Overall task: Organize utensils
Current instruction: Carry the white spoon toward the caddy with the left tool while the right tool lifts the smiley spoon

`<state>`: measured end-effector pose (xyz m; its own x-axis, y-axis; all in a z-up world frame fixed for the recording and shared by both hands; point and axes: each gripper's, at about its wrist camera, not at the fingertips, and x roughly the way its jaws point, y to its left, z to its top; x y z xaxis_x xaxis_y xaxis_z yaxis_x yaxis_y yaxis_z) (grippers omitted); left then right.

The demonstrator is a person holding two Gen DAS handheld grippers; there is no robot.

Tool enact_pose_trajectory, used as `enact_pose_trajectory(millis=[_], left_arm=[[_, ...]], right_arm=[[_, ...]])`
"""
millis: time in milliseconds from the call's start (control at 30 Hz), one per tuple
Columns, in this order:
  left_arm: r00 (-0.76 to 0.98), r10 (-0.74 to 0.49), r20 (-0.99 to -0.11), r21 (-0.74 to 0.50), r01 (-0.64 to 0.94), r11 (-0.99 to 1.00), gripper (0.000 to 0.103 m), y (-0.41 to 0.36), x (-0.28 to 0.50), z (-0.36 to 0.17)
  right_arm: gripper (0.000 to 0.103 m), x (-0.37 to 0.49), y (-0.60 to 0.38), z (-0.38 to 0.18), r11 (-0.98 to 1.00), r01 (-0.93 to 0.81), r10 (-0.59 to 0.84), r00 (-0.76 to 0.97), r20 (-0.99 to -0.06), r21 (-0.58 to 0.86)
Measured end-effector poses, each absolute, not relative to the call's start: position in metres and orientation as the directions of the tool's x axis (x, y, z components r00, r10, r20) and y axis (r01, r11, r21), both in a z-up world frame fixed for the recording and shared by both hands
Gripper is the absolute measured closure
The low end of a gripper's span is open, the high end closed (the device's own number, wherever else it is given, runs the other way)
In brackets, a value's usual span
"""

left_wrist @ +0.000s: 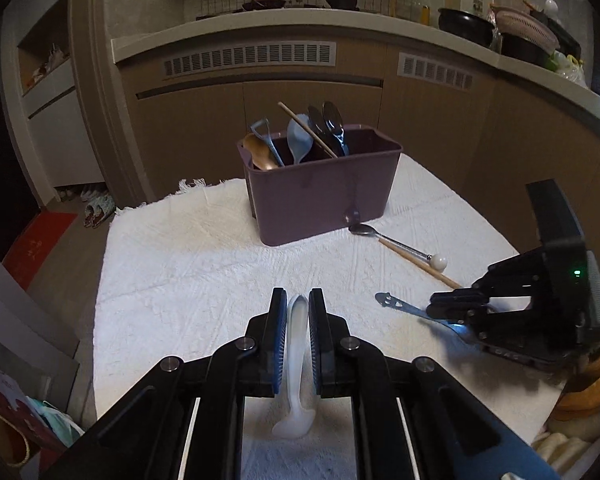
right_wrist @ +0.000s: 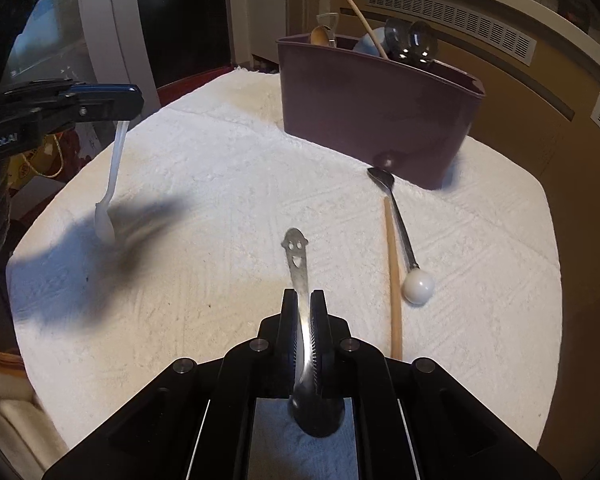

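Note:
My left gripper (left_wrist: 298,300) is shut on a white plastic spoon (left_wrist: 296,364), lifted off the cloth; in the right wrist view the white spoon (right_wrist: 110,184) hangs bowl down from the left gripper (right_wrist: 130,98). My right gripper (right_wrist: 303,300) is shut on a metal spoon (right_wrist: 296,256) with a smiling face cut in its handle, low over the cloth; the left wrist view shows that metal spoon (left_wrist: 400,306) in the right gripper (left_wrist: 436,306). The purple bin (left_wrist: 324,196) at the back holds several utensils.
A white towel (left_wrist: 204,264) covers the table. A steel spoon with a white ball end (right_wrist: 404,236) and a wooden chopstick (right_wrist: 393,280) lie in front of the bin (right_wrist: 376,112). Cabinets stand behind the table; the table edge drops off at left.

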<state>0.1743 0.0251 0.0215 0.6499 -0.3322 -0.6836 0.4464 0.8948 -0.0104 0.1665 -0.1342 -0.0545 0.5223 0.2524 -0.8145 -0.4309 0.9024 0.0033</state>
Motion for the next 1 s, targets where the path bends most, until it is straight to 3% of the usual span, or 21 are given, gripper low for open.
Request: enact_pose_trajectory(millis=[133, 200, 467, 500, 533, 700, 833, 900, 967, 1000], left_arm=[[0.673, -0.336, -0.659, -0.024, 0.428, 0.904, 0.095, 0.037, 0.167, 0.030], [0.679, -0.336, -0.653, -0.029, 0.420, 0.907, 0.095, 0.041, 0.164, 0.030], [0.690, -0.352, -0.633, -0.068, 0.403, 0.913, 0.096, 0.056, 0.163, 0.031], [0.691, -0.353, -0.630, -0.070, 0.402, 0.913, 0.097, 0.057, 0.163, 0.032], [0.693, -0.355, -0.628, -0.073, 0.401, 0.913, 0.097, 0.057, 0.163, 0.033], [0.704, -0.352, -0.617, -0.064, 0.401, 0.914, 0.097, 0.058, 0.159, 0.039], [0.676, -0.299, -0.673, -0.032, 0.378, 0.925, 0.097, 0.057, 0.165, 0.021], [0.636, -0.271, -0.723, -0.039, 0.354, 0.934, 0.092, 0.057, 0.168, 0.000], [0.583, -0.266, -0.768, -0.080, 0.325, 0.942, 0.071, 0.059, 0.171, -0.023], [0.566, -0.262, -0.781, -0.104, 0.297, 0.949, 0.065, 0.061, 0.173, -0.033]], right_arm=[[0.074, 0.195, -0.124, -0.060, 0.897, -0.438, 0.286, 0.494, -0.821, 0.049], [0.072, 0.205, -0.120, -0.063, 0.895, -0.442, 0.293, 0.483, -0.825, 0.059], [0.072, 0.219, -0.102, -0.074, 0.879, -0.476, 0.241, 0.473, -0.848, -0.015], [0.075, 0.219, -0.101, -0.074, 0.880, -0.475, 0.234, 0.467, -0.853, -0.019], [0.084, 0.218, -0.100, -0.073, 0.878, -0.478, 0.229, 0.463, -0.856, -0.023], [0.084, 0.209, -0.097, -0.065, 0.873, -0.483, 0.214, 0.491, -0.845, -0.059], [0.084, 0.201, -0.103, -0.052, 0.879, -0.474, 0.235, 0.513, -0.826, -0.045], [0.084, 0.197, -0.107, -0.049, 0.887, -0.461, 0.232, 0.525, -0.819, -0.044], [0.084, 0.192, -0.111, -0.051, 0.892, -0.451, 0.231, 0.528, -0.817, -0.039], [0.084, 0.189, -0.114, -0.052, 0.894, -0.446, 0.230, 0.528, -0.818, -0.037]])
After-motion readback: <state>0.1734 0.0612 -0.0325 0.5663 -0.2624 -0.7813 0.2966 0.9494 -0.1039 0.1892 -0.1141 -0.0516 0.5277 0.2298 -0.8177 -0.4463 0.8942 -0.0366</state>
